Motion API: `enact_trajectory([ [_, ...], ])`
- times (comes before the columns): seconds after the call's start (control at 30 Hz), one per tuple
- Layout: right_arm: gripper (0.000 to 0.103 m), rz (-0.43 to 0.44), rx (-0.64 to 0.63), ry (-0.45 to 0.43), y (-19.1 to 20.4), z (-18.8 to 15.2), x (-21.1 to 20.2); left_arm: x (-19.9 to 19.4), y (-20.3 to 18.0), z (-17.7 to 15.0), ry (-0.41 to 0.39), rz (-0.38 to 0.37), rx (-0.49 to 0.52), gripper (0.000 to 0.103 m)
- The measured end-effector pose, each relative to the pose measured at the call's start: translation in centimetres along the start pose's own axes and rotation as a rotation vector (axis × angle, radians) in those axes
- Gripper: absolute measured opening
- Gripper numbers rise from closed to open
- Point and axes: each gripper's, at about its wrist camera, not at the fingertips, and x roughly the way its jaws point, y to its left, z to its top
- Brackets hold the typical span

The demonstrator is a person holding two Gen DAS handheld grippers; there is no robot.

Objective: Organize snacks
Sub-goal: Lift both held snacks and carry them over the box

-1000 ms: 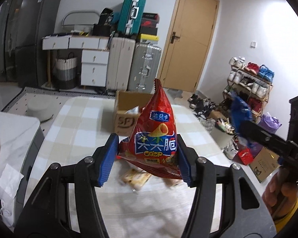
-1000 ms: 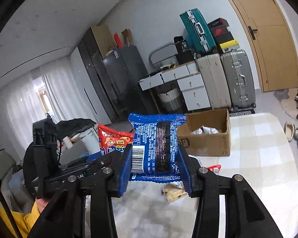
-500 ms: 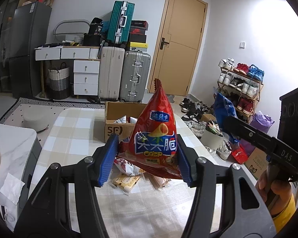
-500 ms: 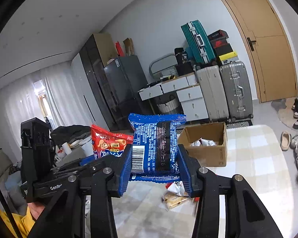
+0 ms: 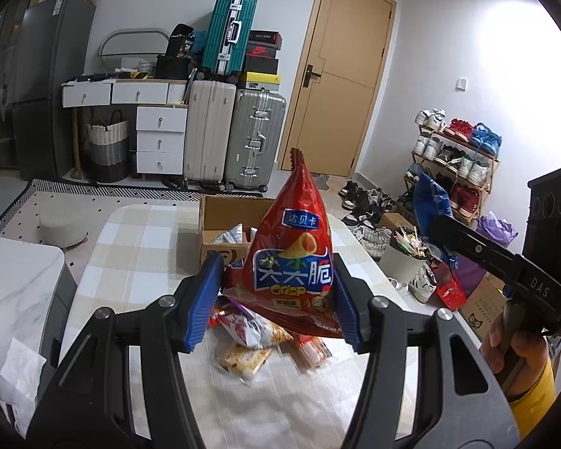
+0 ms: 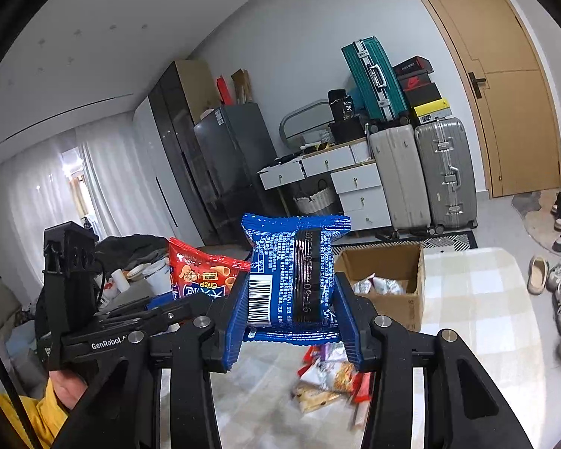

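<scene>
Both my grippers have drawn back: left gripper (image 5: 276,299) pinching the red crisp bag (image 5: 293,262), right gripper (image 6: 290,312) the blue foil packet (image 6: 293,273); a few snacks lie in the far brown cardboard box (image 6: 389,288), loose wrapped snacks (image 5: 254,340) remain near.

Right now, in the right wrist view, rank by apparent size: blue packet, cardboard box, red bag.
1. Blue packet, though it sits nearest the camera.
2. Cardboard box, similar; ranking unsure.
3. Red bag, partly hidden.
</scene>
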Motion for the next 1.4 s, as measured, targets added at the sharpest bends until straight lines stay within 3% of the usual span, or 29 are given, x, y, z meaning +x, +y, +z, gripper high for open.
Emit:
enact_trajectory([
  [0.27, 0.044, 0.005, -0.011, 0.025, -1.5, 2.8, 4.0, 3.5, 0.2, 3.5, 0.002, 0.012, 0.034, 0.053],
  [0.53, 0.044, -0.007, -0.002, 0.079, -4.6, 6.2, 10.7, 8.6, 1.2, 6.5, 0.051, 0.005, 0.022, 0.054],
  [0.77, 0.044, -0.040, 0.014, 0.147, -7.8, 8.1, 16.3, 15.7, 2.4, 8.9, 0.093, 0.049, 0.026, 0.054],
  [1.1, 0.044, -0.109, 0.037, 0.269, -12.6, 7.3, 24.0, 27.7, 5.1, 9.4, 0.199, 0.066, -0.023, 0.054],
  [1.4, 0.044, -0.135, 0.075, 0.347, -16.2, 5.6, 28.5, 34.5, 6.1, 8.2, 0.273, 0.068, -0.022, 0.054],
])
